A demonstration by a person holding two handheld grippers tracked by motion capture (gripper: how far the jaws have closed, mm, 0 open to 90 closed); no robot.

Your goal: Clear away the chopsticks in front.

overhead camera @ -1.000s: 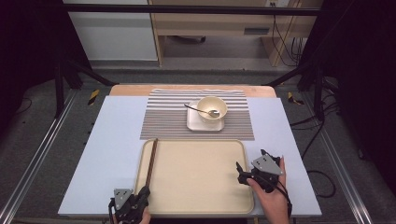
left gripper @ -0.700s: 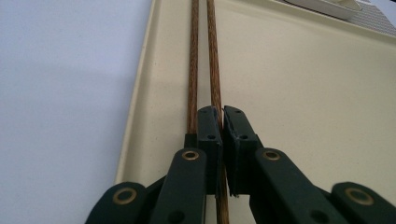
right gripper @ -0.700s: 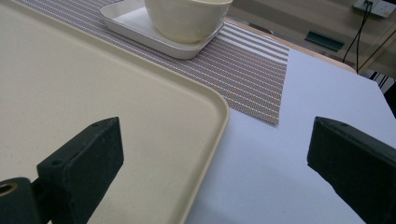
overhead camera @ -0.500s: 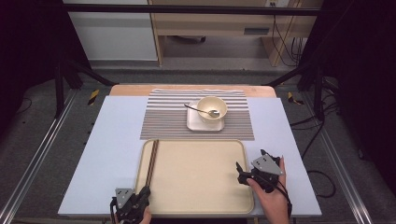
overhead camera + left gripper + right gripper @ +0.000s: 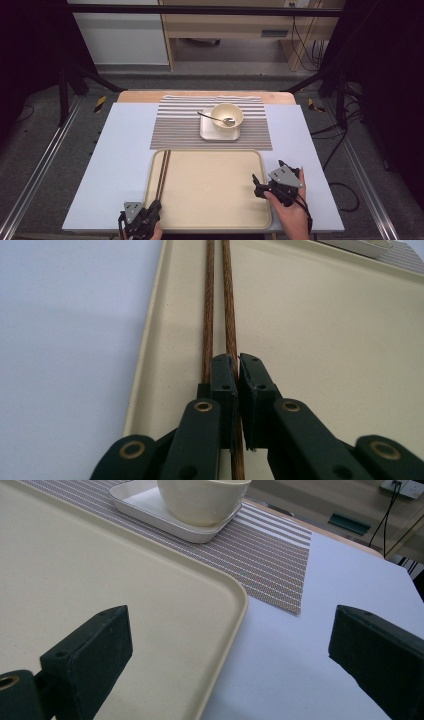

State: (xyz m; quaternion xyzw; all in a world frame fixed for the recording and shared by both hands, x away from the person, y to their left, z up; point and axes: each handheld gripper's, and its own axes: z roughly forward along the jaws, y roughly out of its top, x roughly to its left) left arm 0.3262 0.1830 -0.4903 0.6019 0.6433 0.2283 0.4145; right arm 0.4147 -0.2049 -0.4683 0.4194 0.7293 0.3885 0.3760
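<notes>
Lower left of the high view: left claw (image 5: 150, 212) sits at the near edge of the tray (image 5: 215, 220), pointing up-frame along the chopsticks (image 5: 163, 172). Pair lies side by side down the tray's left margin, parallel to its rim. Left gripper view shows the jaws closed tight on the right-hand stick near its butt end; the other stick runs just beside the left jaw, outside the pinch as far as I can tell.

Lower right of the high view: right claw (image 5: 264, 187) held over the tray's right edge, jaws spread wide, nothing between them.

Upper centre: bowl (image 5: 226, 115) with spoon (image 5: 217, 119) on a small plate (image 5: 210, 134), on the striped mat (image 5: 175, 127), well apart from the tray, all on the bench (image 5: 115, 165).

Handling judgement: sticks look thin, stiff, light wood with a grained surface, so fair friction, but round sections tend to roll and pivot in a narrow pinch. Held at one end, the long free length would likely droop or swing. A hold nearer mid-length, catching both sticks together, looks safer.
</notes>
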